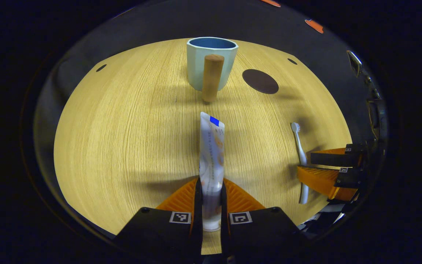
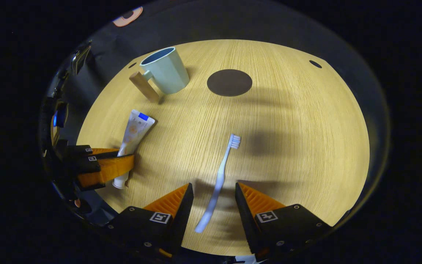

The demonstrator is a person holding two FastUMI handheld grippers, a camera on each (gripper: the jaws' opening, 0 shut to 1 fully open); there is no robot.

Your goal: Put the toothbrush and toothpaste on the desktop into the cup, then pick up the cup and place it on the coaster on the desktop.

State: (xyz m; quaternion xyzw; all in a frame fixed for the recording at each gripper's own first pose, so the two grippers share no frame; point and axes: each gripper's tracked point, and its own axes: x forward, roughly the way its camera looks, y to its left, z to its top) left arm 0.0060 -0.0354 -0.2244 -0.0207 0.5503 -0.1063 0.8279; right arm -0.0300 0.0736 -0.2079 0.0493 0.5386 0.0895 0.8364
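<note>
Toothpaste tube (image 1: 211, 154) clamped between left gripper (image 1: 211, 198) fingers, near cup (image 1: 211, 62). Toothbrush (image 2: 218, 183) flanked on desktop (image 2: 299, 146) by wide-spread right gripper (image 2: 214, 200). Coaster (image 2: 229, 82) seen right of cup.

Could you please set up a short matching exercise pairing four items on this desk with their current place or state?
Column one:
1. toothpaste
2. toothbrush
3. cup
4. coaster

Column two:
A. lies flat on the desk between the open fingers of the right tool
B. dark disc with nothing on it
C. clamped between the fingers of the left tool
D. stands upright and empty, wooden handle to the side

Pairs: 1-C, 2-A, 3-D, 4-B
</note>
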